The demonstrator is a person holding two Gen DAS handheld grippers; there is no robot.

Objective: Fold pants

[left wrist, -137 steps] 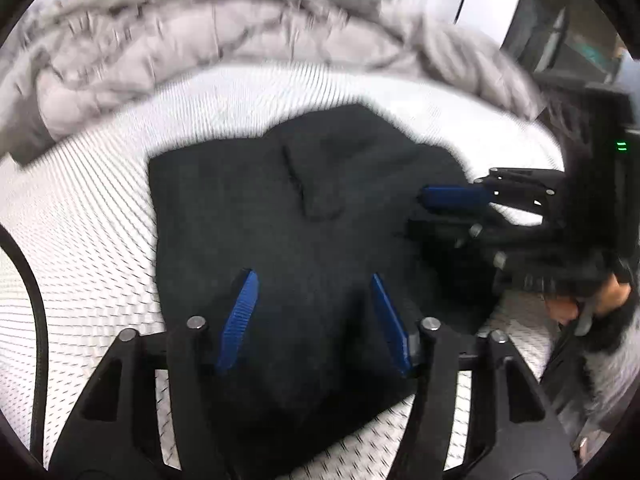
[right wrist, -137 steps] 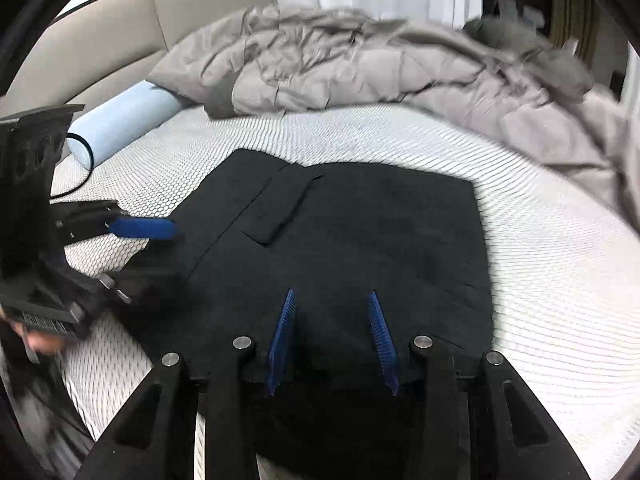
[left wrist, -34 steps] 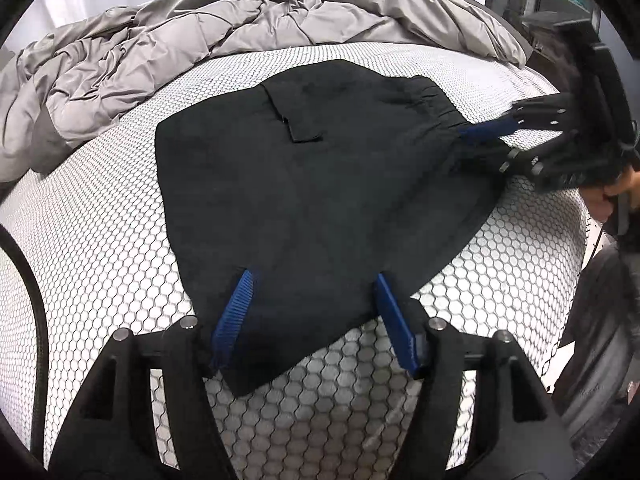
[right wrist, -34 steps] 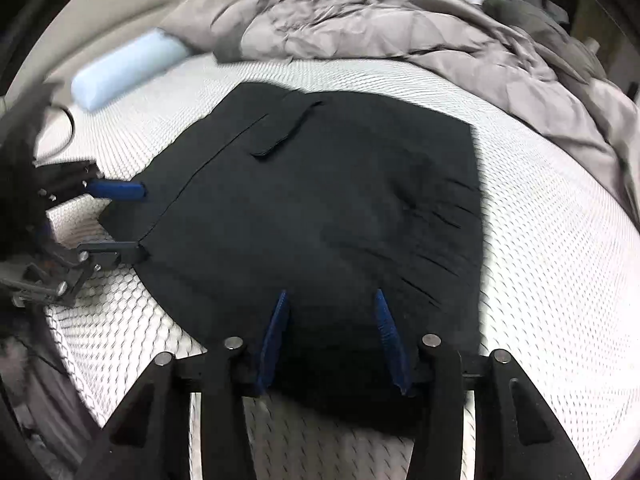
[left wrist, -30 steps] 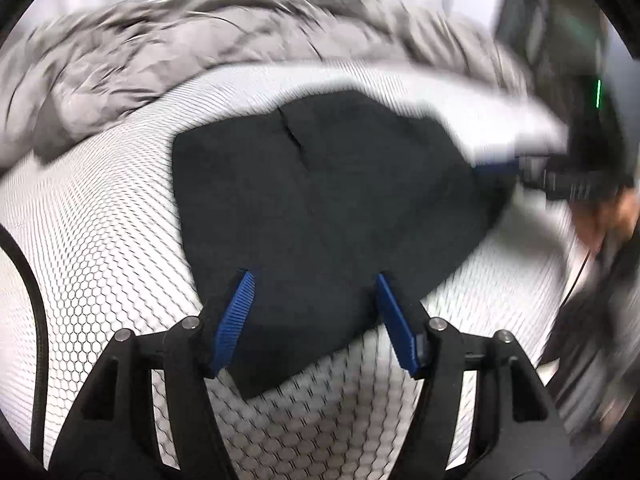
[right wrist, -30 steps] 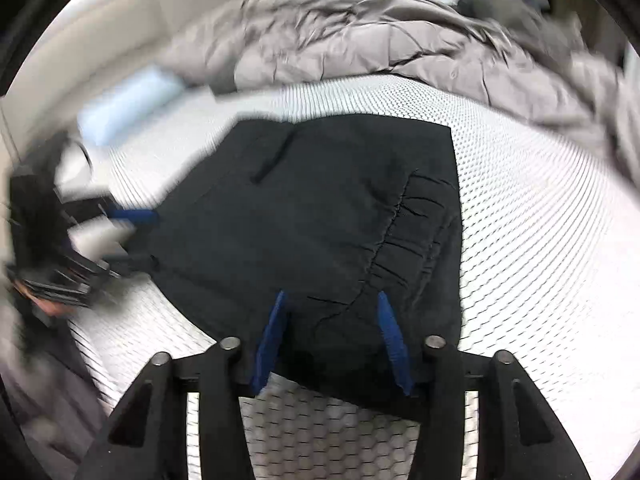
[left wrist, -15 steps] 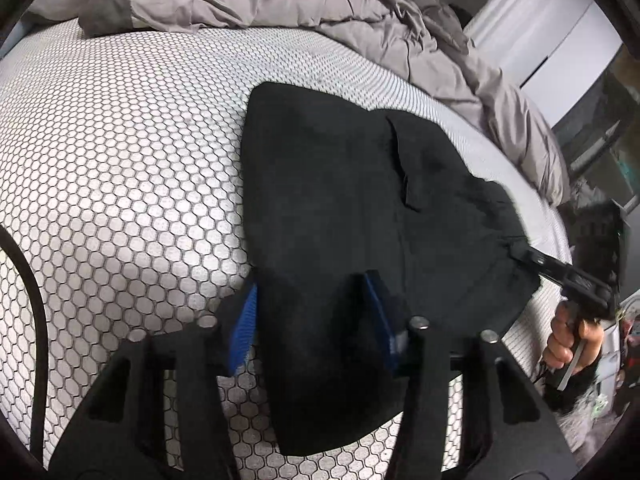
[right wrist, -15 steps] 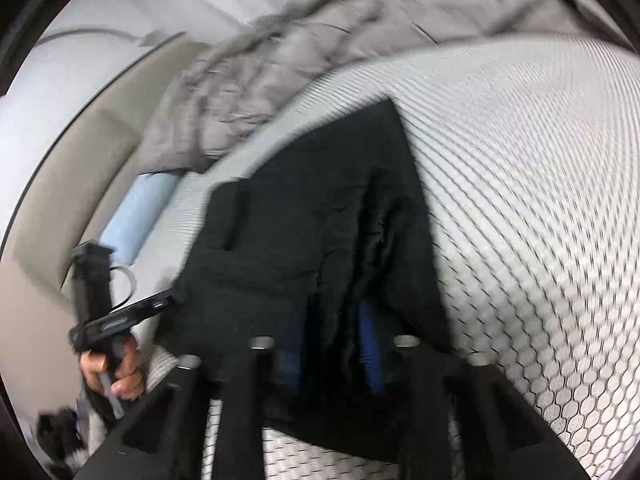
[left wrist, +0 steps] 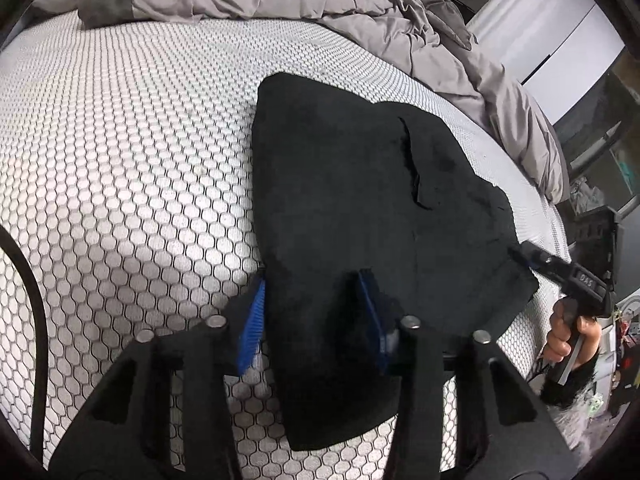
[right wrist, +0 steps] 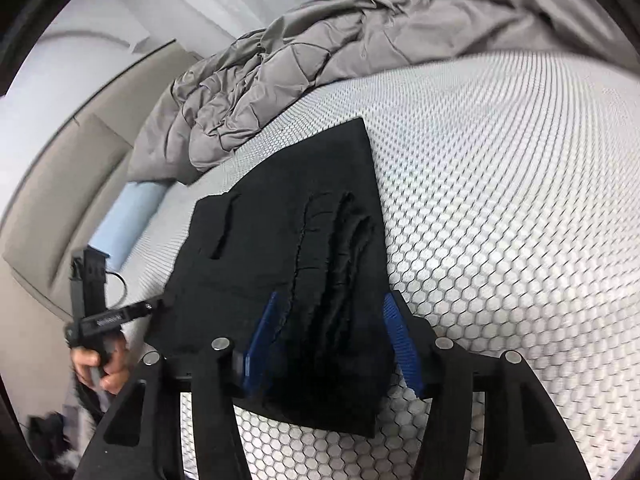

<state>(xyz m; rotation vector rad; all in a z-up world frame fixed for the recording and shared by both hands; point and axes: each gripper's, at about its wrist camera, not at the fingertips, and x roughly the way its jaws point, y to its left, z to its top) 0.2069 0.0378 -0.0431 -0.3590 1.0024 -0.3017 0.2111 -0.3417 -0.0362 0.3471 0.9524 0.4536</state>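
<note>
While the black pants (left wrist: 360, 200) are lying folded and flat on the honeycomb-pattern bed (left wrist: 120, 140), w/ pocket flap up, left hand-held gripper (left wrist: 316, 316) is straddling one edge, fingers spread; right hand-held gripper (right wrist: 332, 336) is doing likewise at the gathered waistband.

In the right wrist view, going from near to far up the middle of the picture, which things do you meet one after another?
Right gripper → black pants → white honeycomb-patterned mattress → crumpled grey duvet.
</note>
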